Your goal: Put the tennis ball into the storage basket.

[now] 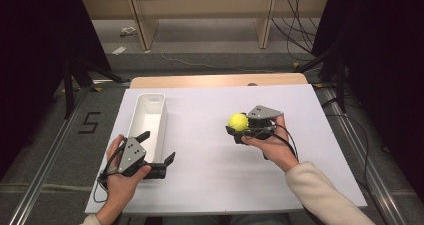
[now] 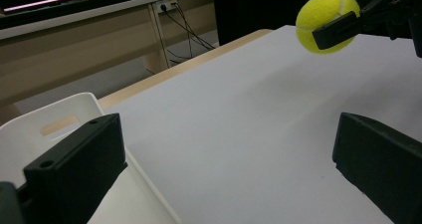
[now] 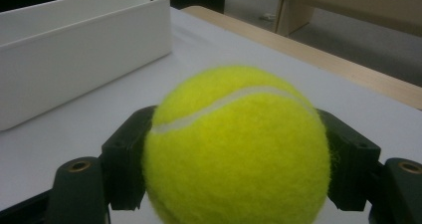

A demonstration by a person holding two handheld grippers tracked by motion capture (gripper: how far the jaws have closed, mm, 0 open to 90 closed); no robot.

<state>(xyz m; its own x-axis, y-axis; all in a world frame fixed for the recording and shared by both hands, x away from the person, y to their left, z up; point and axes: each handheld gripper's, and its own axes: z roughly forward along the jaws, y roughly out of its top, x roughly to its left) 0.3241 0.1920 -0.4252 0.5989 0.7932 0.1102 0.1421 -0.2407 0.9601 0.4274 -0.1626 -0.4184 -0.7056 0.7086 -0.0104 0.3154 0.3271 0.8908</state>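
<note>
A yellow tennis ball (image 1: pixel 238 122) is held off the white table (image 1: pixel 210 160) by my right gripper (image 1: pixel 240 126), shut on it near the table's middle. In the right gripper view the ball (image 3: pixel 238 149) sits squeezed between both black jaws. A long white bin (image 1: pixel 148 118) lies at the left, open side up, nothing visible in it. My left gripper (image 1: pixel 157 147) rests by the bin's near right side, open with nothing between its jaws. From the left gripper view, the ball (image 2: pixel 326 21) hangs at upper right and the bin's corner (image 2: pixel 59 119) is at left.
The white board lies on a wooden table top (image 1: pixel 215 80) whose far edge shows. Beyond it stand wooden shelf legs (image 1: pixel 142 30) and loose cables (image 1: pixel 295 30) on the floor. Dark frames flank both sides.
</note>
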